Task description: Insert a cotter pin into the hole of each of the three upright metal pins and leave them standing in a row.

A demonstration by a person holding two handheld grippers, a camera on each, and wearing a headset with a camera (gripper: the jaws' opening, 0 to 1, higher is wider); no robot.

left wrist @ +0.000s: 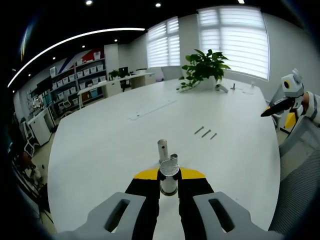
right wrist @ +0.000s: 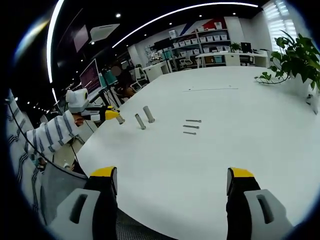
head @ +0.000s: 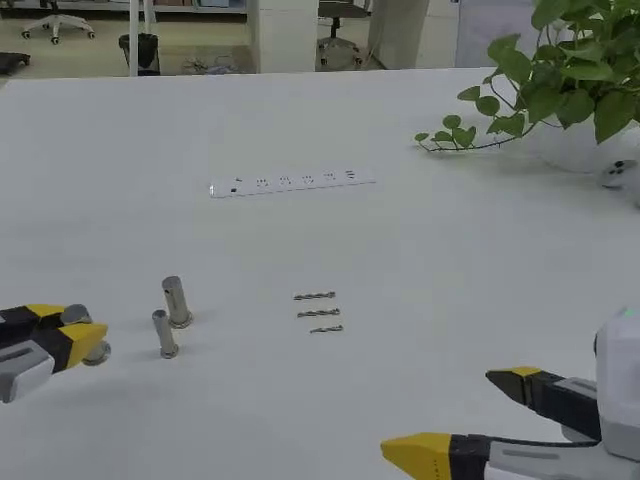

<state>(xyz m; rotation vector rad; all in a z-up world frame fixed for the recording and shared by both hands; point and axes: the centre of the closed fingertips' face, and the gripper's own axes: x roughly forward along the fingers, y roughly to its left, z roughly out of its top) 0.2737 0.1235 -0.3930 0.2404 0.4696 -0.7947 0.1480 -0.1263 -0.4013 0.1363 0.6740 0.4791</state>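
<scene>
At the far left, my left claw (head: 72, 330) is closed on the nearest metal pin (left wrist: 168, 179), with its jaws pressed to either side of the shaft. The pin stands upright on the table (head: 450, 260). I judge the grip is there to steady it, so its cross-hole holds firm for threading. Just to the right, the two other metal pins (head: 176, 300) stand upright and free, close together and stepping toward the far side, so the three roughly form a row. Right of them, near the middle of the table, the three cotter pins (head: 318, 312) lie flat and parallel, ranged near to far with gaps between, which should make it easy to pick one off. None is in a hole yet, so I take the task as barely begun. At the near right, my right claw (head: 465, 415) hangs over the table with its jaws spread wide and empty. It is well short of the cotter pins, and I'd guess it is poised to fetch the first.
</scene>
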